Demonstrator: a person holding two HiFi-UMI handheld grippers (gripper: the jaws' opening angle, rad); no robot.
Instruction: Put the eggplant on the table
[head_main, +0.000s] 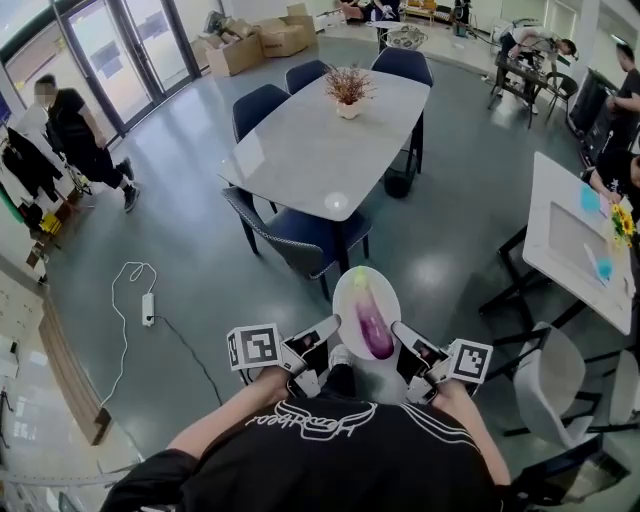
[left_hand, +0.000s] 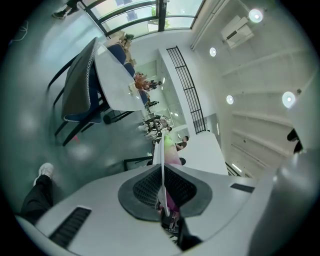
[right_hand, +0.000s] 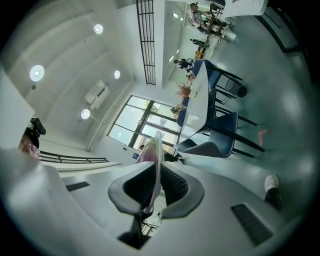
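A purple eggplant (head_main: 373, 327) with a green stem end lies on a white plate (head_main: 348, 290) that I carry in front of me. My left gripper (head_main: 335, 326) is shut on the plate's left rim and my right gripper (head_main: 396, 330) is shut on its right rim. In the left gripper view the plate's edge (left_hand: 163, 170) runs between the dark pads (left_hand: 145, 187), with the eggplant (left_hand: 170, 149) beyond. The right gripper view shows the same rim (right_hand: 157, 165) pinched between its pads (right_hand: 173, 184). The grey-white dining table (head_main: 310, 150) stands ahead, a flower pot (head_main: 348, 96) at its far end.
Dark blue chairs (head_main: 295, 231) surround the table; the nearest one stands between me and its front edge. A white desk (head_main: 570, 230) and white chair (head_main: 560, 375) are at the right. A power strip and cable (head_main: 147, 305) lie on the floor at left. People stand at the left and far right.
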